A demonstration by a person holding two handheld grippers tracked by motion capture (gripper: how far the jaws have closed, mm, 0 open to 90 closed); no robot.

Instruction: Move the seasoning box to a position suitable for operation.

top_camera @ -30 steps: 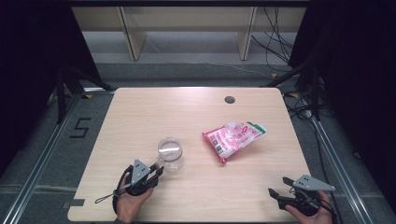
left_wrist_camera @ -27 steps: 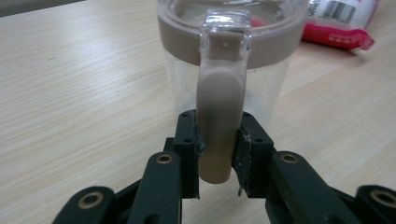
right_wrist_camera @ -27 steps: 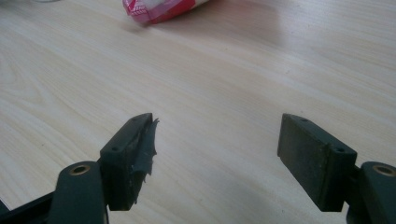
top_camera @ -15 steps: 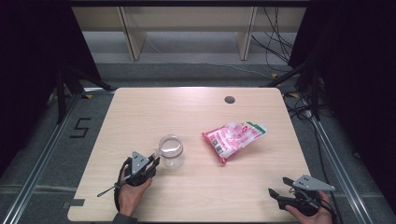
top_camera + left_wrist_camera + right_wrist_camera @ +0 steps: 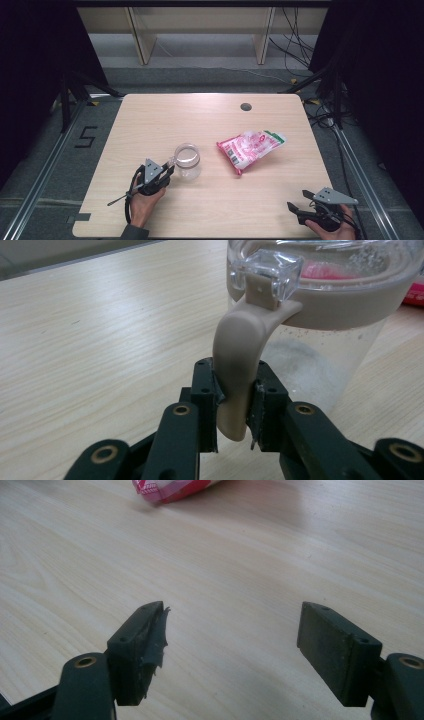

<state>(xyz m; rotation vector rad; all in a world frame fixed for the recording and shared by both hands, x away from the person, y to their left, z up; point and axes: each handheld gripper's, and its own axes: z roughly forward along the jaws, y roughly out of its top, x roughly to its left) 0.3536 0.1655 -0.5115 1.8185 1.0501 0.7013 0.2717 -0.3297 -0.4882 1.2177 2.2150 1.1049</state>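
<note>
A clear plastic jar (image 5: 187, 161) with a beige band and a clear lid stands upright left of the table's middle. Its beige handle (image 5: 237, 355) curves down from the rim. My left gripper (image 5: 167, 170) lies low on the table just left of the jar, and in the left gripper view its jaws (image 5: 235, 390) are shut on the handle, pads pressing both sides. My right gripper (image 5: 295, 207) rests near the front right corner; it is open (image 5: 232, 630), with bare table between its pads. A pink and white bag (image 5: 250, 147) lies flat to the right of the jar.
The light wooden table (image 5: 150, 120) has a round cable hole (image 5: 245, 106) at the back right. The bag's end (image 5: 170, 487) is far ahead of the right gripper. Dark floor, rails and cables surround the table.
The left hand and gripper have slid forward and a little right, up against the jar. The jar, the bag and the right gripper have stayed where they were.
</note>
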